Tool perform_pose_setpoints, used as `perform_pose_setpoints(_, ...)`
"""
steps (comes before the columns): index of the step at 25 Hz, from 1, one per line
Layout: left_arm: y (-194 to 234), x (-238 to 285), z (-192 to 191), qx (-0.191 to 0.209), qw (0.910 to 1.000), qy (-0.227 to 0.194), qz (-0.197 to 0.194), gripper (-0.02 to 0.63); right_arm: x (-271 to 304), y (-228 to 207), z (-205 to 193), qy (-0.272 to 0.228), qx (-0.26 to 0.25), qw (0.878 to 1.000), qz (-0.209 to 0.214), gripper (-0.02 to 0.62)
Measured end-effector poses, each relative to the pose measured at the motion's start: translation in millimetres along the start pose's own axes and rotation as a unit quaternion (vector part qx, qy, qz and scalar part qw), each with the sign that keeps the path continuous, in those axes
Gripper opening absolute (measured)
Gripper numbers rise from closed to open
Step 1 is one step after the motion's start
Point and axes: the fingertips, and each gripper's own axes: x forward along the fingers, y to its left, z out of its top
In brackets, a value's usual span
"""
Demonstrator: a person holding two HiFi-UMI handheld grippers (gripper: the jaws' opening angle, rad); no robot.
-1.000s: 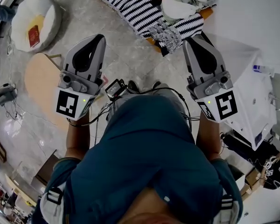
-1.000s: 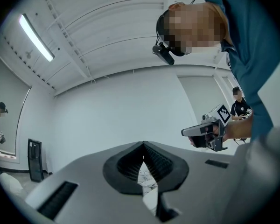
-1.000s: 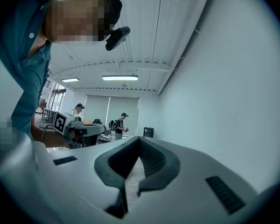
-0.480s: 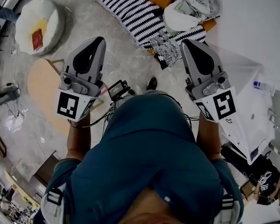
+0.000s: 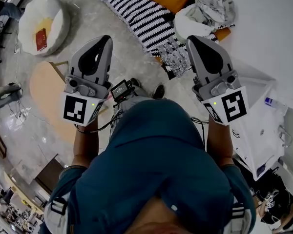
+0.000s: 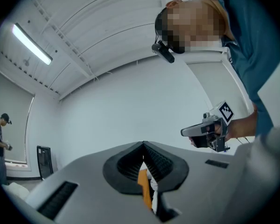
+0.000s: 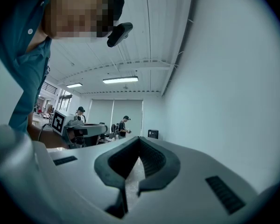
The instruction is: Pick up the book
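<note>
Here, red book [image 5: 41,39] on a round white cushion [image 5: 30,9], left gripper [image 5: 105,39] nearer that cushion, jaws together, right gripper [image 5: 192,40] farther from it, jaws likewise closed.

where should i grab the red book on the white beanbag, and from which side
The red book lies flat, cover up, in the dip of the white beanbag. It is probably best to come down from above and close the jaws across its narrow width near the middle, since both long edges look free and the soft cushion should give under the tips. Which edge is the spine is too small to tell.
</note>
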Motion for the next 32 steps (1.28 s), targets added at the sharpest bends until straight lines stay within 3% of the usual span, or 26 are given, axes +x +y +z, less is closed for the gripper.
perform_pose_setpoints(5,27,19,-22,0.023,0.9991,0.035,-0.007,0.005,42,-4,-5,0.004,-0.004,1.0,-0.006,0.012)
perform_pose_setpoints(17,106,42,-46,0.016,0.9971,0.036,-0.065,0.005,150,4,-14,0.013,-0.024,0.999,-0.026,0.012)
perform_pose_setpoints(32,150,107,-69,-0.004,0.9978,0.039,-0.053,0.005,199,-52,-30,0.017,-0.023,1.0,-0.013,0.012)
